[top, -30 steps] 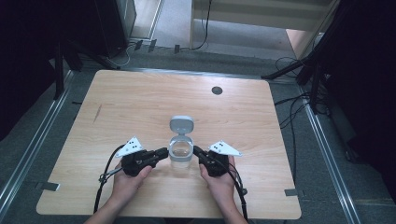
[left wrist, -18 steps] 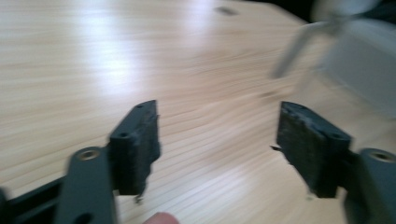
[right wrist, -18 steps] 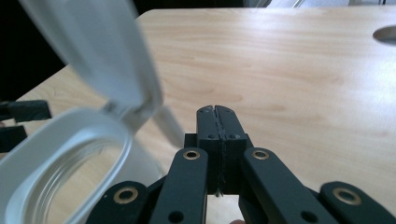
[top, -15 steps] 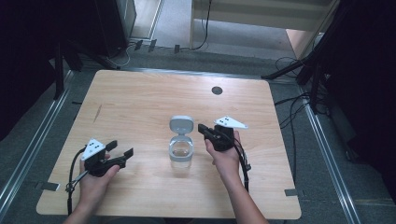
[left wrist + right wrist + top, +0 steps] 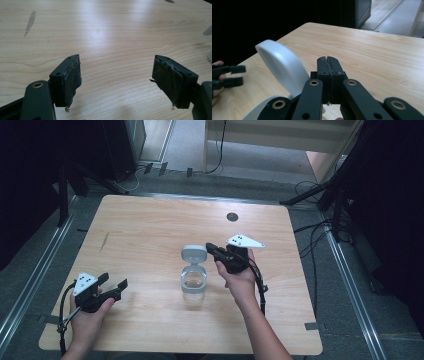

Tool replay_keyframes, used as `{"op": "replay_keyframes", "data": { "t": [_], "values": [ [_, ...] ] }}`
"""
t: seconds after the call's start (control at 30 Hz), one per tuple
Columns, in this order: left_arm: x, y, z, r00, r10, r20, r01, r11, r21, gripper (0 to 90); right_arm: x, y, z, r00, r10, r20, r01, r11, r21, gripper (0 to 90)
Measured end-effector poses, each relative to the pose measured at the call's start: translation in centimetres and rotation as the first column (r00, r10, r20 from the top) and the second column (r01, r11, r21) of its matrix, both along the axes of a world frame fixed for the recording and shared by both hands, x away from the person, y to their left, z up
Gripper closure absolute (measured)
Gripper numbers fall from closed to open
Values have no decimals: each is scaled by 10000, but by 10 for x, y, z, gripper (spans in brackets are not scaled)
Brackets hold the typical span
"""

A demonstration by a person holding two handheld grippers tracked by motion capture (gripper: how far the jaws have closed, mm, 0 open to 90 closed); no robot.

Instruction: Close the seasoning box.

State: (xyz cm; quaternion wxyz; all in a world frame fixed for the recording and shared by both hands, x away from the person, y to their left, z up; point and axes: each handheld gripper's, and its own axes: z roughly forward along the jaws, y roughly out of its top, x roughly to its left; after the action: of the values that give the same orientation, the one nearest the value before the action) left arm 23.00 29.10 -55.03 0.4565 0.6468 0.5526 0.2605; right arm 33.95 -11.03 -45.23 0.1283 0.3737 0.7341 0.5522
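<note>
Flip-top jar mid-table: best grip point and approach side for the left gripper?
Probably the clear jar body, jaws across its round wall, coming in low from its left. The white lid stands open, hinged at the far side, so a top-down or rear approach would meet it. The left gripper is open on that side; the right gripper sits shut beside the lid.

Each gripper is built of black parts: the left gripper (image 5: 107,287) and the right gripper (image 5: 216,251) are each topped by a grey three-cornered plate marked with small dark dots. Brass-coloured rivets are set in the linkage arms. Worn, frayed dark pads are seen on the fingers (image 5: 72,80). Black cables trail back along bare forearms.
</note>
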Motion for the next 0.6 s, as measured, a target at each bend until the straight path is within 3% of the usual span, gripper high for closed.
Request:
{"op": "replay_keyframes", "data": {
  "t": [0.13,0.5,0.6],
  "values": [
    [1,0,-1,10000,11,-30,-11,10000,-86,234,-20,-5,-1,9996,289,59,-288,9994,-170,900],
    [2,0,-1,10000,20,-73,-21,10000,-88,240,-26,-38,-11,9974,-708,151,712,9969,-331,888],
    [2,0,0,10000,-13,-76,13,10000,-43,240,-29,-51,-15,9940,-1078,176,1083,9935,-340,759]
  ]
}}
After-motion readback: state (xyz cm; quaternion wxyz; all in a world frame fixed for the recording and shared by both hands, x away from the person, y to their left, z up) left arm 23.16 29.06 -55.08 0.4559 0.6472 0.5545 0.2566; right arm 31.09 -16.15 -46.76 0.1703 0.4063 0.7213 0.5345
